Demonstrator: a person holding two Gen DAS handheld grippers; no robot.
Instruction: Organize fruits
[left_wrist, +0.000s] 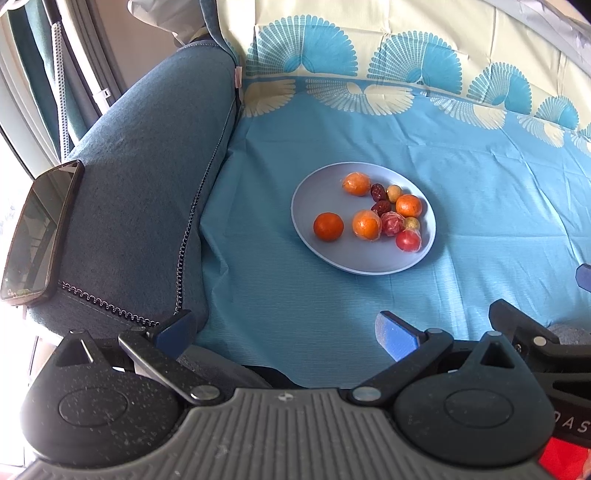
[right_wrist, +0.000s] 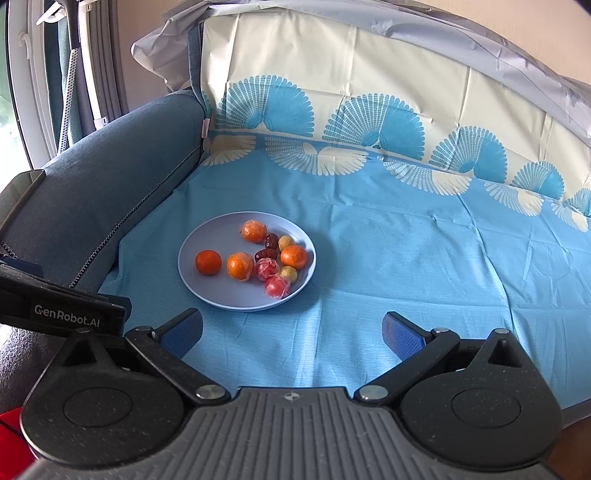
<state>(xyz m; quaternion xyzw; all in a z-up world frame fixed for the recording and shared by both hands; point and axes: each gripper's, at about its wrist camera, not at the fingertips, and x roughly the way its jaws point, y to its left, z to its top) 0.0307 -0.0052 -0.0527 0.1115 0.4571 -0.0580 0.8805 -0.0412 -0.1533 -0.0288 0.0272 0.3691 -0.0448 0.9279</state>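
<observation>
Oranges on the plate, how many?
4, all on the plate: one alone at the left, one mid-plate, one at the back, one at the right. None seems hidden.

Each gripper was matte black — the left gripper (left_wrist: 286, 330) and right gripper (right_wrist: 291, 330) both had blue-padded fingers (right_wrist: 400, 338), silver pivot screws and a ribbed grey base; white "GenRobot.AI" lettering marked one side.

We're looking at a sofa seat draped in a blue cloth (right_wrist: 388, 258) with cream fan patterns along its back edge, and on it sits just one pale blue plate (right_wrist: 210, 295), while a dark phone (left_wrist: 40, 236) lies over on the sofa's denim-blue armrest (left_wrist: 147, 184).
</observation>
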